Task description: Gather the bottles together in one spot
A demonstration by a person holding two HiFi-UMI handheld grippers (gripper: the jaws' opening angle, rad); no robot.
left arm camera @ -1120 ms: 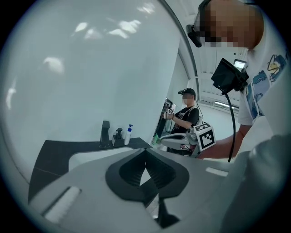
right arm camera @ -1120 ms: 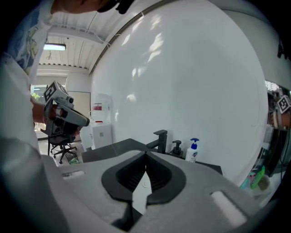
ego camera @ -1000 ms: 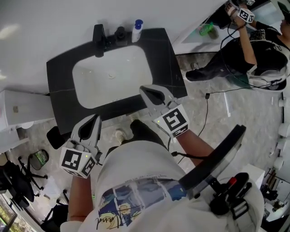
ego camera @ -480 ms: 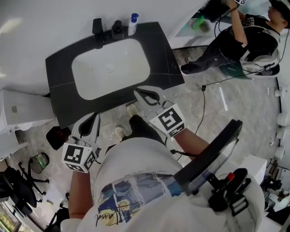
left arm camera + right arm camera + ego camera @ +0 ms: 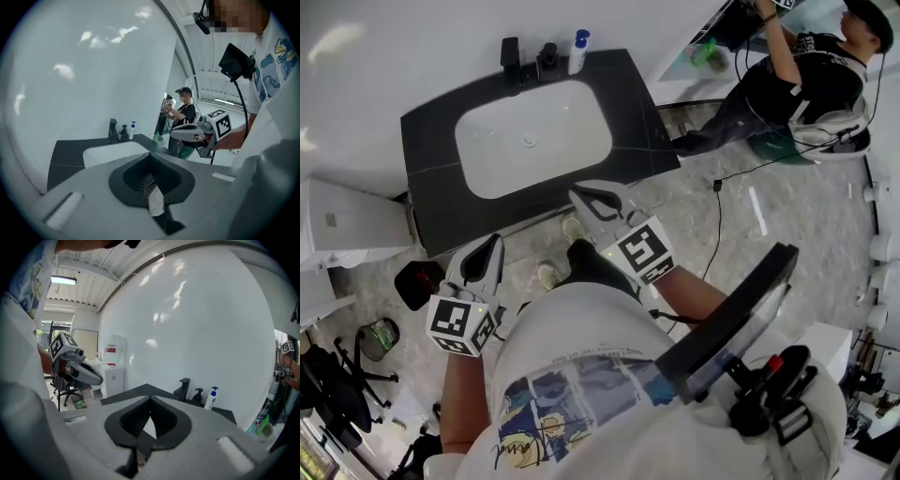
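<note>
A white bottle with a blue pump cap (image 5: 577,51) stands at the back of the black countertop (image 5: 643,122), beside a black dispenser (image 5: 548,55) and a black tap (image 5: 509,52). The same bottle (image 5: 132,130) (image 5: 212,398) appears far off in both gripper views. My right gripper (image 5: 586,197) hovers over the counter's front edge, shut and empty. My left gripper (image 5: 484,261) hangs lower left, over the floor in front of the counter, also shut with nothing in it. A green bottle (image 5: 703,51) lies on a white surface by another person.
The white sink basin (image 5: 487,159) fills the counter's middle. Another person (image 5: 806,80) in black works at the upper right. A white cabinet (image 5: 342,225) stands left of the counter. A cable (image 5: 717,220) runs over the marble floor. An office chair (image 5: 328,375) sits lower left.
My right gripper has drifted slightly left along the counter's front edge. The left gripper has hardly moved. Both stay shut.
</note>
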